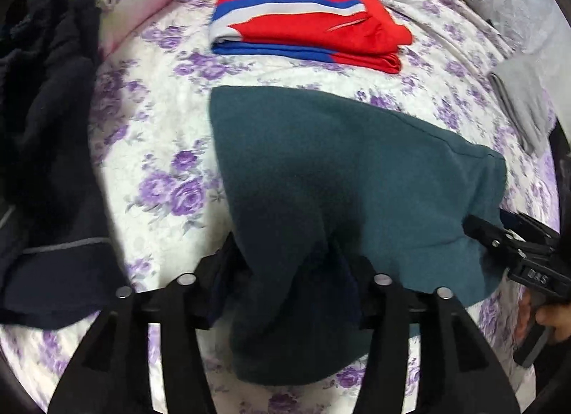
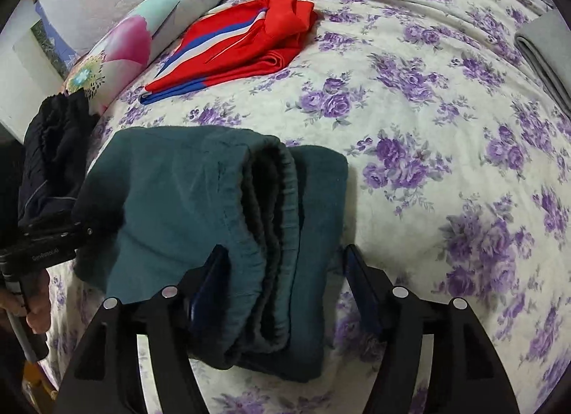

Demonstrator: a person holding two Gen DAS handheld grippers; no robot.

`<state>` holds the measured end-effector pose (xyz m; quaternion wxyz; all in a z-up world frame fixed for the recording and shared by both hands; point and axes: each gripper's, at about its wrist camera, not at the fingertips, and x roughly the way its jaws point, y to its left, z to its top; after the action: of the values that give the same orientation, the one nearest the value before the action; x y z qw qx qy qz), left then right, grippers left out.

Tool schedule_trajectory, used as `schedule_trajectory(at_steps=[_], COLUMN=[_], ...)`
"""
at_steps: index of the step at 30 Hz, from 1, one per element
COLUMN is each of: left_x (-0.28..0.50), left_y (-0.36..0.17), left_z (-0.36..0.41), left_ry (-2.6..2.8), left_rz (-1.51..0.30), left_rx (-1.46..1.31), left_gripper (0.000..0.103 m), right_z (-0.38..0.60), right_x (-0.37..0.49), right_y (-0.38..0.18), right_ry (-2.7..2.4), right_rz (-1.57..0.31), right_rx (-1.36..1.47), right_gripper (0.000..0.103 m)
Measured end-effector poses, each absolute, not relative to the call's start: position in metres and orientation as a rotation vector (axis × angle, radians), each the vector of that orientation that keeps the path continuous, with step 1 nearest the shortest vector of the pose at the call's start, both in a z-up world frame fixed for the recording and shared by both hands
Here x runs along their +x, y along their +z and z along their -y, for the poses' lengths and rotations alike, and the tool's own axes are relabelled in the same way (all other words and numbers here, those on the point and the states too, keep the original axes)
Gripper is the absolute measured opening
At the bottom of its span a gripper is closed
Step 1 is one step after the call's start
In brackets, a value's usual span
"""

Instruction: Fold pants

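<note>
On the floral bedsheet [image 2: 410, 100], the teal pants [image 2: 200, 200] are lying folded into a thick bundle, with both grippers engaging them from opposite ends. In the left wrist view, the left gripper [image 1: 291, 271] is clamping a bunched fold of the teal pants [image 1: 339, 171] between its fingers, and the fabric is rising into the jaws and draping down in front of them. In the same view, the right gripper [image 1: 499, 239] is entering from the right edge and touching the far corner of the pants. In the right wrist view, the right gripper [image 2: 285, 278] is straddling the ribbed waistband end of the pants; its jaws are standing spread, with fabric against the left finger and a gap at the right finger. Whether it is gripping the fabric cannot be told. The left gripper [image 2: 71, 235] is appearing at the left edge of that view, touching the opposite end of the pants.

Folded red pants [image 1: 307, 21] with blue and white stripes are resting further back on the sheet, well apart from the teal pair. A dark garment [image 1: 46, 150] is lying in a heap to the left, beside a floral pillow [image 2: 121, 46]. A folded grey cloth [image 2: 546, 53] is sitting at the right edge.
</note>
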<state>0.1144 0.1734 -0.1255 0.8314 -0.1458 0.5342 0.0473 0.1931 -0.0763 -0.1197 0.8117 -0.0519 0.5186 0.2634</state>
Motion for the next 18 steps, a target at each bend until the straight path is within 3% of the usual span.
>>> schedule_trajectory(at_steps=[4,9,18], left_x=[0.103,0.07,0.027], left_y=[-0.104,-0.071,-0.043], left_z=[-0.169,-0.155,-0.138], left_ry=[0.173,0.205,0.276], left_rz=[-1.102,-1.039,-1.004], left_rx=[-0.304,-0.291,-0.194], left_gripper=[0.064,0.074,0.087], right_z=[0.082,0.09,0.097], right_x=[0.173,0.137,0.089], right_y=[-0.094,-0.068,-0.049], right_ry=[0.559,0.517,0.485], right_rz=[-1.057,-0.995,-0.995], right_rx=[-0.06,-0.064,-0.032], right_gripper=[0.068,0.087,0.098])
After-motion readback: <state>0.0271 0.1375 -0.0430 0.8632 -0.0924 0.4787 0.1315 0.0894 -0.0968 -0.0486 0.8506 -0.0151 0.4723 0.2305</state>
